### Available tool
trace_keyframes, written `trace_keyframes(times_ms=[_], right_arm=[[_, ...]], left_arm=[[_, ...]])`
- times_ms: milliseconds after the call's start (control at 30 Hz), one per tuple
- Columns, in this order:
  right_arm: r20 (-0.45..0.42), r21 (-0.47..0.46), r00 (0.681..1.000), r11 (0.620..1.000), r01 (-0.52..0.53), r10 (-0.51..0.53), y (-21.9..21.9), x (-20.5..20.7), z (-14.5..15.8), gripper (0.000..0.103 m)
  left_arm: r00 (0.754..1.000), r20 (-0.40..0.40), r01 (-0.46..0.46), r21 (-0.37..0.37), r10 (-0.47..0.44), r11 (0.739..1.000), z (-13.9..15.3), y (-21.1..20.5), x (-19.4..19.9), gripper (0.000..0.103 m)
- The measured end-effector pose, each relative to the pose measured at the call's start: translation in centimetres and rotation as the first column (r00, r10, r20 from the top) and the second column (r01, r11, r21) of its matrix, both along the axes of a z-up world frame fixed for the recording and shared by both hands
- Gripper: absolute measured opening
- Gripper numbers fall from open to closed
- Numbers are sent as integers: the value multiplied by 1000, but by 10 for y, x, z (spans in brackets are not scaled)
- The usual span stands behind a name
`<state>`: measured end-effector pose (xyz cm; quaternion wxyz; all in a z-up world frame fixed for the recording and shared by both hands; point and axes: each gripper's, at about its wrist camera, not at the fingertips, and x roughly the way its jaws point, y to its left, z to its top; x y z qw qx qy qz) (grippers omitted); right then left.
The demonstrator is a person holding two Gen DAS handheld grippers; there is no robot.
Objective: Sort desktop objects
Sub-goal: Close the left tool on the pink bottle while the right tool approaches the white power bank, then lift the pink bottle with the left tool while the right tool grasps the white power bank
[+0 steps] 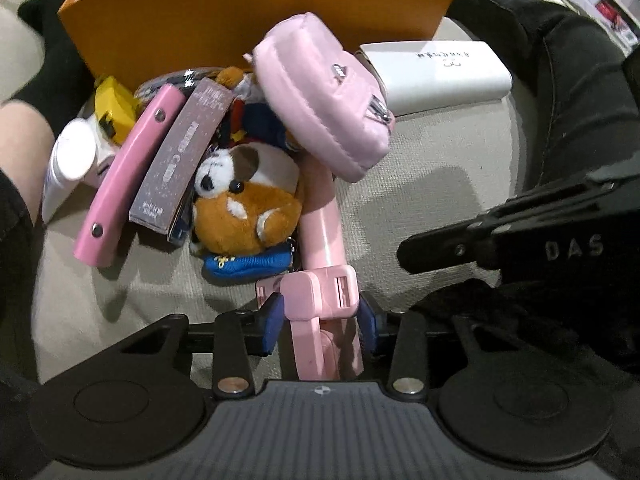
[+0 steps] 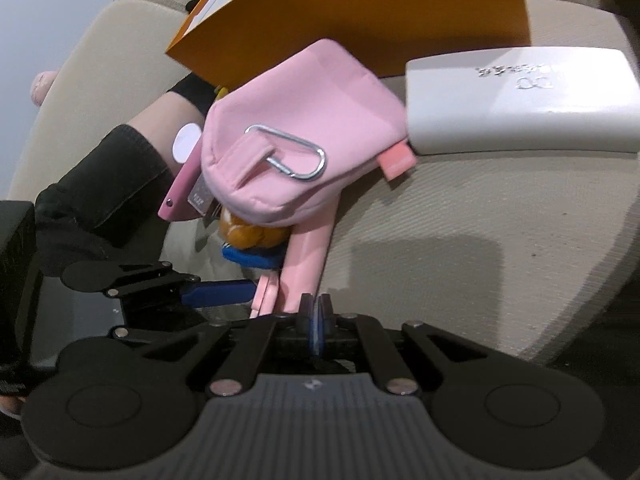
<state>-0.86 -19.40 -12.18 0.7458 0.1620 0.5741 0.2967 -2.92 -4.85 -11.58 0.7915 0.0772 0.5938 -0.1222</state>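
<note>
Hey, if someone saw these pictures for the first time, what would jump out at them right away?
Probably the puffy pink pouch, tilted on top of the pile in front of the orange bag. Below it lies a brown and white plush dog, with a white case off to the right. Nearest the camera, the left gripper straddles a pink folding stick.
</note>
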Motion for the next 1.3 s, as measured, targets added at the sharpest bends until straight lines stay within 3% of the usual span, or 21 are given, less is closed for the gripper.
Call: trace_keyframes(times_ms=[100, 233, 600, 733, 833, 900, 967, 1100, 1133, 1300], right_arm=[[3, -7, 1000, 1000, 15, -15, -3, 0, 0, 4], [18, -16, 999, 999, 41, -41, -11, 0, 3, 4], [131, -90, 984, 986, 137, -125, -53, 13, 23, 4], [207, -168, 975, 979, 117, -81, -56, 20, 32, 5], [283, -264, 959, 963, 53, 25, -47, 23, 39, 10], [330, -338, 935, 941, -8, 127, -42, 25, 42, 21], [366, -412, 900, 909, -69, 235, -38, 29, 45, 51], [395, -553, 805, 814, -176, 443, -34, 44, 46, 68], [385, -584, 780, 785, -207, 493, -33, 48, 45, 76], [293, -718, 643, 607, -341, 708, -24, 72, 29, 79]], left_arm=[[1000, -5, -10, 31, 10, 999, -12, -3, 5, 50], [1000, 21, -4, 33, 4, 999, -6, -5, 1, 46], [997, 69, -15, -99, 22, 995, 34, 17, -7, 45], [996, 80, -16, -105, 25, 994, 44, 21, -5, 45], [993, 113, -26, -109, 38, 994, 58, 27, -7, 45], [989, 140, -35, -114, 51, 993, 69, 34, -9, 45], [984, 168, -46, -114, 65, 992, 78, 39, -8, 45], [971, 213, -81, -129, 107, 988, 89, 42, 3, 45], [969, 219, -88, -140, 118, 986, 93, 45, 5, 45], [957, 244, -116, -165, 154, 979, 102, 52, 21, 45]])
